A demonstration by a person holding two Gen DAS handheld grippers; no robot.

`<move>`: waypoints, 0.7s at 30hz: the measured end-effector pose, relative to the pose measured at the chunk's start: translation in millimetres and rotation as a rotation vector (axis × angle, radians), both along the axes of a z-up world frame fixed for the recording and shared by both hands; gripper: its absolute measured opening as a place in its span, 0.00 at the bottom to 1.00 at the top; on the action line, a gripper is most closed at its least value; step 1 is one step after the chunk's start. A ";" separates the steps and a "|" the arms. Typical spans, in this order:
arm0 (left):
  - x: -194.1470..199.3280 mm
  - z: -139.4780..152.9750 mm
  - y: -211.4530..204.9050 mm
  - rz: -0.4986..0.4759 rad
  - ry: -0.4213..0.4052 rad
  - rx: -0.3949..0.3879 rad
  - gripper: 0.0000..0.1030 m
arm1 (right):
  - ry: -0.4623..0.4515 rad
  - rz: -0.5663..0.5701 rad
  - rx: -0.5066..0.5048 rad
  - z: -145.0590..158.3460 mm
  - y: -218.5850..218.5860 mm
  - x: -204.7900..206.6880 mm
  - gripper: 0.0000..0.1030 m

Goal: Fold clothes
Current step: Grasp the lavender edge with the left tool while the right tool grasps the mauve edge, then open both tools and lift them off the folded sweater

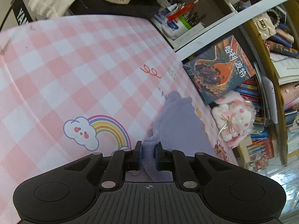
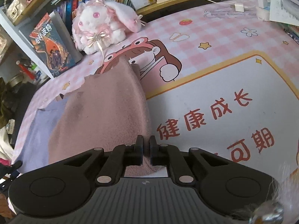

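A fleece garment lies on the pink checked desk mat [image 1: 65,71]. Its lavender part [image 1: 179,127] shows in the left wrist view, and my left gripper [image 1: 149,145] is shut on a bunched lavender edge, lifted off the mat. In the right wrist view the garment shows a dusty pink part [image 2: 104,115] beside the lavender part [image 2: 41,130]. My right gripper [image 2: 146,140] is shut on the pink edge near the mat's white panel [image 2: 233,97].
A white and pink plush bunny [image 2: 99,26] sits at the mat's far edge, also seen in the left wrist view [image 1: 233,119]. A book [image 1: 220,71] leans on a white shelf. Bookshelves, a pen box [image 1: 179,18] and a charger [image 2: 239,7] ring the desk.
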State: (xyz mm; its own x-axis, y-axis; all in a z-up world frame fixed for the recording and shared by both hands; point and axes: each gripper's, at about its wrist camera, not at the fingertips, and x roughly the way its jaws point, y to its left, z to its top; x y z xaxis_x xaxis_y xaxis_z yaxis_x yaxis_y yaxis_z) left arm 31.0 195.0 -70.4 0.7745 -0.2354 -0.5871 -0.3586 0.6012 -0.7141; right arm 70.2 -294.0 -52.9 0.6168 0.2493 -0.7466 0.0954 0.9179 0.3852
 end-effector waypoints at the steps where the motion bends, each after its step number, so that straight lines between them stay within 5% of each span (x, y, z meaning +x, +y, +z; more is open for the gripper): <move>1: -0.5 -0.8 0.6 -0.002 -0.001 -0.008 0.13 | -0.001 -0.005 -0.010 0.3 1.8 -0.2 0.06; 10: 1.7 -6.1 6.9 -0.029 0.016 -0.060 0.27 | -0.009 -0.066 -0.070 2.3 12.4 -2.6 0.10; 15: 2.3 0.8 4.3 -0.066 0.013 -0.050 0.46 | -0.024 -0.101 -0.097 13.8 17.2 -10.5 0.30; 21: -4.7 9.0 -6.2 -0.077 0.014 -0.030 0.56 | -0.035 -0.069 -0.149 27.0 30.4 -27.2 0.61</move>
State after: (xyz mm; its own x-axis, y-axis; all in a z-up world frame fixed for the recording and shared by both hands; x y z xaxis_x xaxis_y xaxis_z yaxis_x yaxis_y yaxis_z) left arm 26.3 188.9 -61.4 0.7448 -0.3119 -0.5898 -0.3222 0.6060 -0.7273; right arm 43.0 -263.6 -25.9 0.6546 0.0933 -0.7502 0.1492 0.9569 0.2492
